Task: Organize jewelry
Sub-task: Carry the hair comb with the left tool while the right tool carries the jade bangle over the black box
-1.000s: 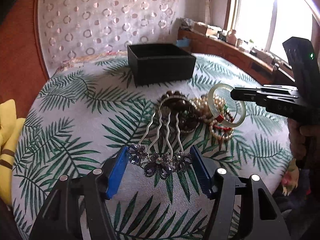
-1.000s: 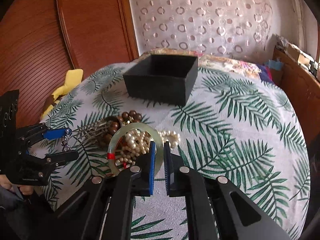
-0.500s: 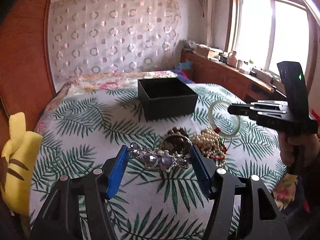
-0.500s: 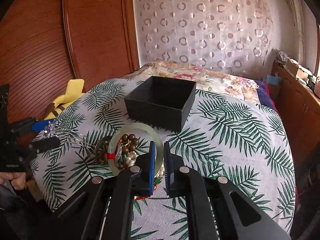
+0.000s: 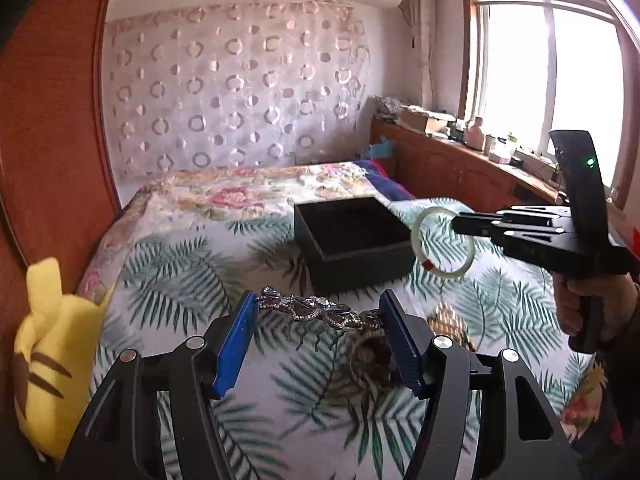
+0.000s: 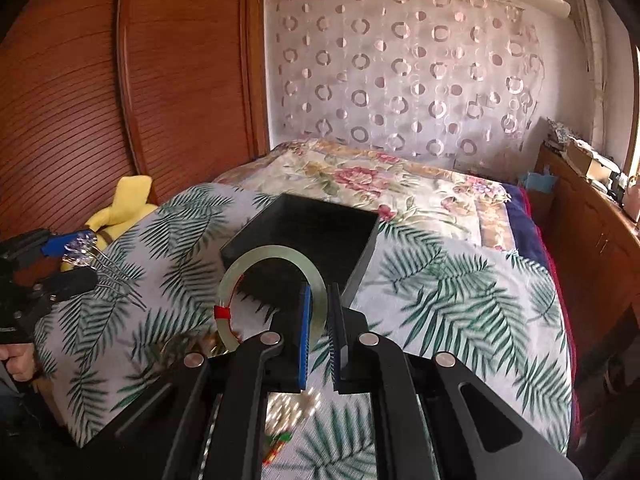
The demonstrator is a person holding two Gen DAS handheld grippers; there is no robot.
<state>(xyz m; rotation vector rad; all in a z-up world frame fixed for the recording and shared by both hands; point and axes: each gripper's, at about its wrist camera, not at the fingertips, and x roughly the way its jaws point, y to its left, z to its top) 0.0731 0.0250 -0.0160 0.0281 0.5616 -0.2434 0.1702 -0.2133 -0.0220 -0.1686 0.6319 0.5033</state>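
My left gripper [image 5: 318,314] is shut on a jewelled hair comb [image 5: 320,313], held crosswise between its blue pads above the leaf-print cloth. In the right wrist view the same comb [image 6: 82,250] hangs at the far left in the left gripper [image 6: 66,258], prongs trailing right. My right gripper [image 6: 318,312] is shut on a pale green bangle [image 6: 264,258] with a red band, lifted in front of the open black box [image 6: 308,236]. From the left wrist view the bangle [image 5: 442,240] and the right gripper [image 5: 460,222] hover just right of the box [image 5: 352,240].
A heap of pearl and brown bead strands [image 5: 416,336] lies on the cloth below both grippers, blurred. A yellow plush toy [image 5: 44,356] sits at the left edge against the wooden wall. A floral bedspread [image 6: 380,184] lies beyond the box; a wooden ledge [image 5: 460,160] runs on the right.
Both grippers have risen off the jewellery heap. The comb has left the cloth in the left gripper. The bangle has moved up and toward the black box in the right gripper.
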